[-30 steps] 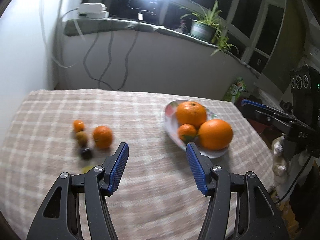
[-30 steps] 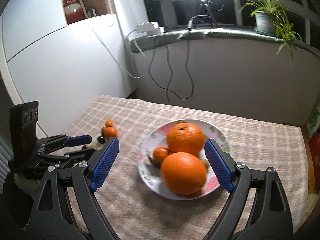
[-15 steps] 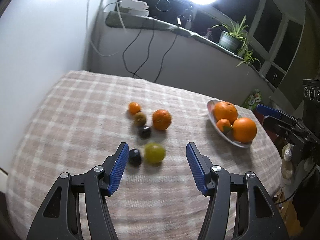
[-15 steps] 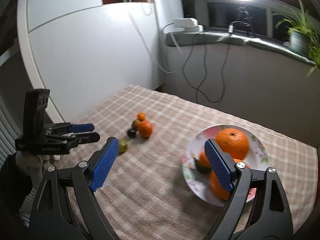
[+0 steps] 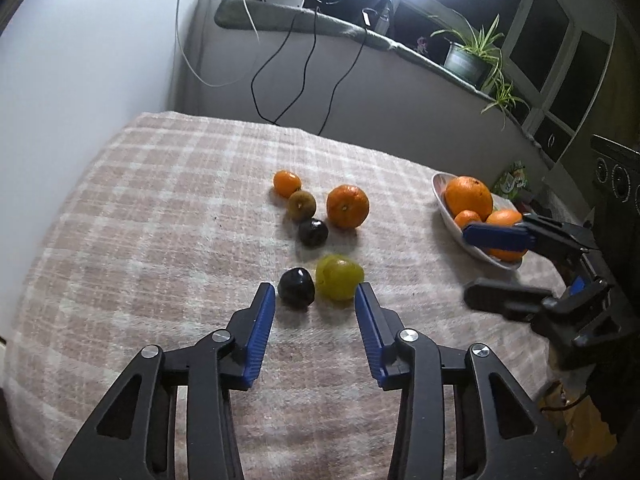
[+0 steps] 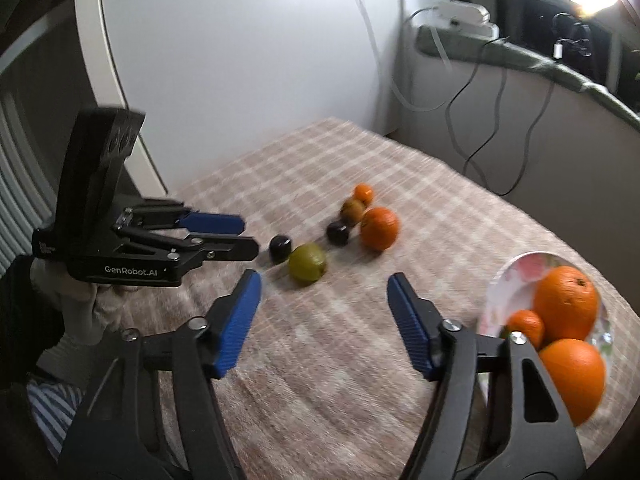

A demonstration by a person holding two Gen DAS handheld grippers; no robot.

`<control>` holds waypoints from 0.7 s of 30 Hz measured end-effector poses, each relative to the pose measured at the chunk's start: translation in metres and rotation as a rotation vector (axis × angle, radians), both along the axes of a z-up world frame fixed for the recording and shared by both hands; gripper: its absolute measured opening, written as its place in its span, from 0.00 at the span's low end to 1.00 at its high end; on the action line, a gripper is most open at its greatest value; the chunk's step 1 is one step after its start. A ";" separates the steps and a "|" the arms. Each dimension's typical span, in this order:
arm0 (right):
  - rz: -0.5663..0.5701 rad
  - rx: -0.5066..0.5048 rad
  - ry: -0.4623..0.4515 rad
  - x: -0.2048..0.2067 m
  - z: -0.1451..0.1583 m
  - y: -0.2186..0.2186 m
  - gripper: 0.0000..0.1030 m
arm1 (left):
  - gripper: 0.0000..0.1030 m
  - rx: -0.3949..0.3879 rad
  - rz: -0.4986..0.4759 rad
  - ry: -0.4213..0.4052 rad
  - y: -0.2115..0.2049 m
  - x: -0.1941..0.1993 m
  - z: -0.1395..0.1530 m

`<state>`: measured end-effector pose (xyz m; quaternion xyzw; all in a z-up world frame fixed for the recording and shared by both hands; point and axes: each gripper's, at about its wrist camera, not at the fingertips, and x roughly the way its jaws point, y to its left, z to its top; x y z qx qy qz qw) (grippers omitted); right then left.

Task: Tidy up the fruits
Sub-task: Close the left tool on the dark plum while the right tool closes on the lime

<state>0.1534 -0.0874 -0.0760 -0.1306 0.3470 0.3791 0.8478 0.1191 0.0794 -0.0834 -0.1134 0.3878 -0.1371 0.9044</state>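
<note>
Loose fruit lies on the checked tablecloth: a green fruit (image 5: pixel 339 282) (image 6: pixel 307 263), a dark plum (image 5: pixel 296 288) (image 6: pixel 280 247) beside it, a second dark plum (image 5: pixel 313 232), a brown fruit (image 5: pixel 302 205), a small orange (image 5: pixel 286 183) and a mandarin (image 5: pixel 347 205). My left gripper (image 5: pixel 315 294) is open with its jaws closing. The near plum and the green fruit sit just beyond its tips, untouched. My right gripper (image 6: pixel 323 282) is open and closing on nothing, short of the green fruit. A flowered plate (image 6: pixel 496 280) holds three oranges at the right.
A white wall (image 5: pixel 80 60) bounds the table on the left, and a low wall with dangling cables (image 5: pixel 288 80) runs behind it. A potted plant (image 5: pixel 468 56) and a ring light stand on the sill. A person's gloved hand (image 6: pixel 76 304) holds the left gripper.
The left gripper has come closer to the loose fruit and its jaws have narrowed. The right gripper has swung left from over the plate toward the loose fruit, with its jaws narrower too.
</note>
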 end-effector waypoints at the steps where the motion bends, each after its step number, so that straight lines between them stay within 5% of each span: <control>1: 0.011 -0.013 0.008 0.002 -0.005 0.005 0.58 | 0.37 0.002 -0.003 0.003 0.000 0.001 -0.001; 10: 0.054 -0.069 0.041 0.019 -0.028 0.033 0.45 | 0.34 0.027 -0.020 0.029 0.001 0.017 -0.012; 21: 0.084 -0.113 0.047 0.038 -0.043 0.048 0.44 | 0.32 0.025 -0.045 0.057 0.000 0.028 -0.021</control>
